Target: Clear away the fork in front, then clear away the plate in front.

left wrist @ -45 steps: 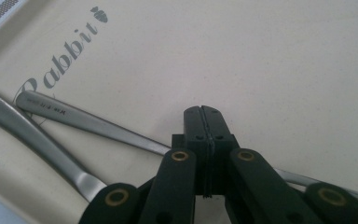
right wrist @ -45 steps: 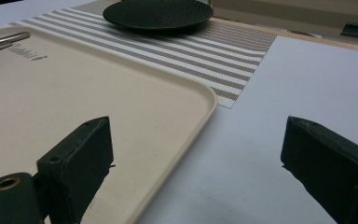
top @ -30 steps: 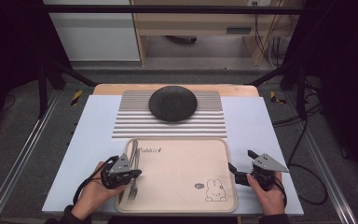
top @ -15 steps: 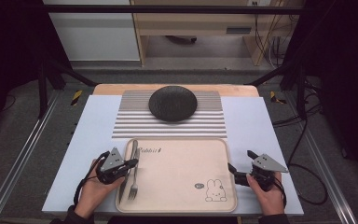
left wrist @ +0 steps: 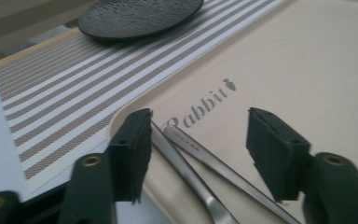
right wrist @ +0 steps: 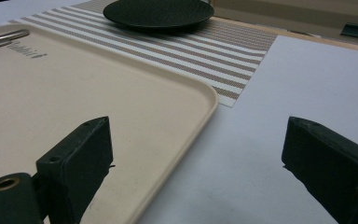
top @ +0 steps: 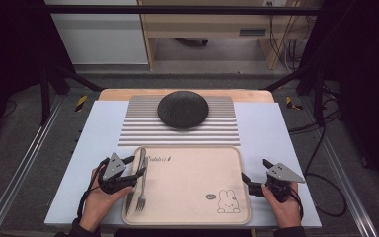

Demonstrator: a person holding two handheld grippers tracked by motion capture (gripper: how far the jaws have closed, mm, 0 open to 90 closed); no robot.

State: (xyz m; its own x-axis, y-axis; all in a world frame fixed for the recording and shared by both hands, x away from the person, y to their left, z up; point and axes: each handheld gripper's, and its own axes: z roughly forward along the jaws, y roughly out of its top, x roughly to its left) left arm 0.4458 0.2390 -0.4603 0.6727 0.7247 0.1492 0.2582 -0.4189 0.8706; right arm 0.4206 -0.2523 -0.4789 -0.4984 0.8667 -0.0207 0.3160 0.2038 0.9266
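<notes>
- High view: above, facing forward-down over whole table.
- Gripper views: low, close, along jaws; both share tray [left wrist: 307, 70], striped mat [right wrist: 242, 56], black plate [right wrist: 158, 14].

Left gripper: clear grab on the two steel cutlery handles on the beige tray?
Probably yes. The left gripper stands open, jaws either side of both steel cutlery handles on the beige tray, nothing between.

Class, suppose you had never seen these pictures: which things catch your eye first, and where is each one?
First, the black plate on the striped mat at the far side of the table. Next, the beige tray with its rabbit drawing, nearer the person. At its left edge, the open left tongs straddle a fork and a second utensil.
</notes>
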